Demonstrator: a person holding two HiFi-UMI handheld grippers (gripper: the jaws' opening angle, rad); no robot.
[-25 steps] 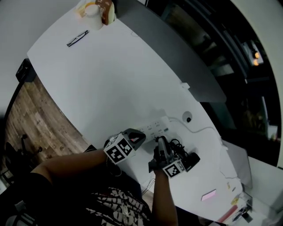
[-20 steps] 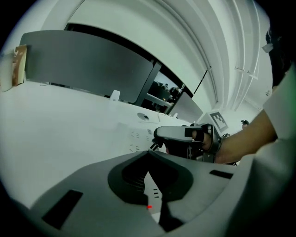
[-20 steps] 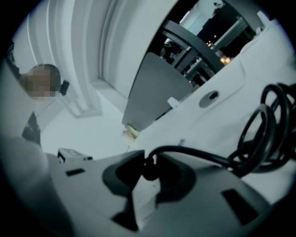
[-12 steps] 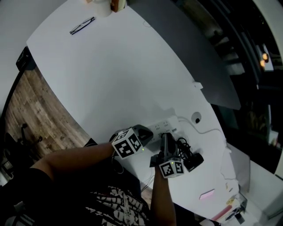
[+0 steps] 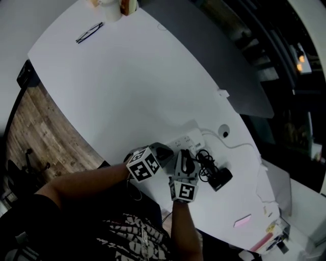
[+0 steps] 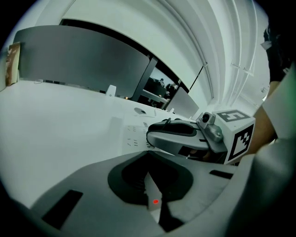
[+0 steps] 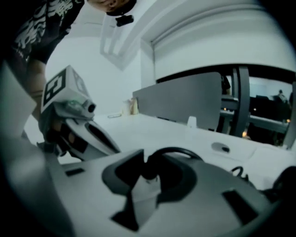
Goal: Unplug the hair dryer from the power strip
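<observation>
A white power strip (image 5: pixel 191 138) lies near the table's front edge, with the black hair dryer (image 5: pixel 220 178) and its coiled black cord (image 5: pixel 205 162) to its right. My left gripper (image 5: pixel 165 152) is at the strip's near end. In the left gripper view the jaws (image 6: pixel 155 199) are shut on a white end piece with a red light. My right gripper (image 5: pixel 184 154) reaches over the strip beside the left one. Its jaws (image 7: pixel 145 185) have just been opening. The hair dryer's plug (image 7: pixel 147 176), with its black cord arching up, still sits gripped between them. The plug's pins are hidden.
Glasses (image 5: pixel 89 32) and cups (image 5: pixel 109 6) sit at the far end of the white table (image 5: pixel 127 86). A grey partition (image 5: pixel 214 56) runs along its far side. A round cable port (image 5: pixel 224 133) and a white cable (image 5: pixel 239 148) lie beyond the strip. Wooden floor (image 5: pixel 46 142) shows at the left.
The right gripper has rolled about its own axis and shifted left, closer to the left gripper. The left gripper has stayed at the strip's end.
</observation>
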